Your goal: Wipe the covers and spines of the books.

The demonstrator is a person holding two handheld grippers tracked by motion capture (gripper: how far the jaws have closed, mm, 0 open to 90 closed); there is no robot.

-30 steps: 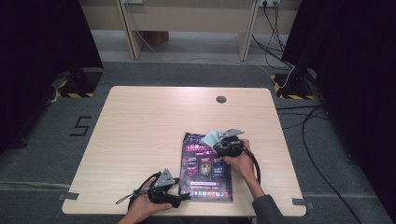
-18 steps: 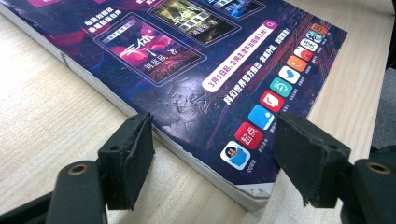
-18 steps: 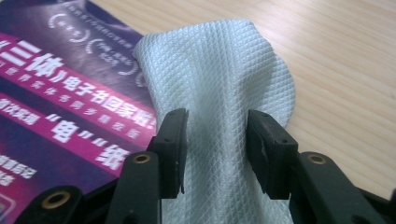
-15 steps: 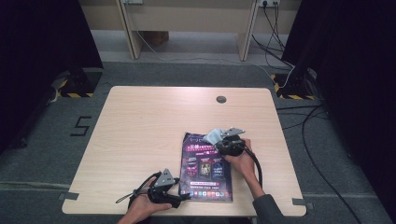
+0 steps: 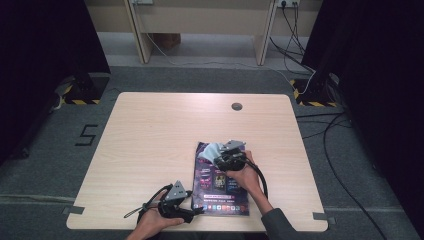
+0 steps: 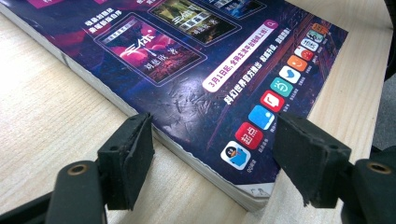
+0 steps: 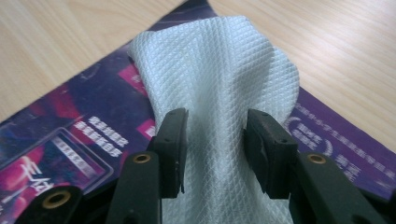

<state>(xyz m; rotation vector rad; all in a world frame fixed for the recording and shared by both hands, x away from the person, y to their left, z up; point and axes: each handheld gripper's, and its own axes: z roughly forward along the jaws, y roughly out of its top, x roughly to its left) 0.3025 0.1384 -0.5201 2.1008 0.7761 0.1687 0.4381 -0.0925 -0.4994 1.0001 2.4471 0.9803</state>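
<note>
Right tongs [image 7: 215,154] grip a white cloth [image 7: 219,70] to wipe the magazine [image 6: 196,84]; left tongs [image 6: 210,158] straddle its corner, wide, steadying it.

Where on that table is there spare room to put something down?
The whole left half and the far strip by the round hole are bare wood. It is crowded near the front right, where the magazine, white cloth and both claws sit.
</note>
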